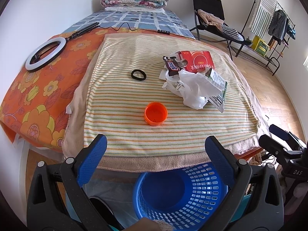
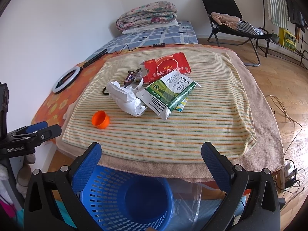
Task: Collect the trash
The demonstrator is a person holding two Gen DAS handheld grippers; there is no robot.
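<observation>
Above the empty basket (image 2: pixel 123 198), both hand-held grippers (image 1: pixel 156 146) (image 2: pixel 151 152) are held wide, nothing collected; the cap (image 1: pixel 156 113) is judged nearest for pickup.

Both wrist views look down and forward, side by side, sharing the striped yellow towel (image 1: pixel 154 100) (image 2: pixel 173 127) and blue plastic mesh basket (image 1: pixel 192 192) (image 2: pixel 119 196).

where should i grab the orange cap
Grip the orange cap by its rim wall, one finger inside the opening and one outside. It lies tilted on the striped towel, mouth open, apart from the other trash, so the left gripper, nearer and open, can likely come straight in from the near edge.
</observation>
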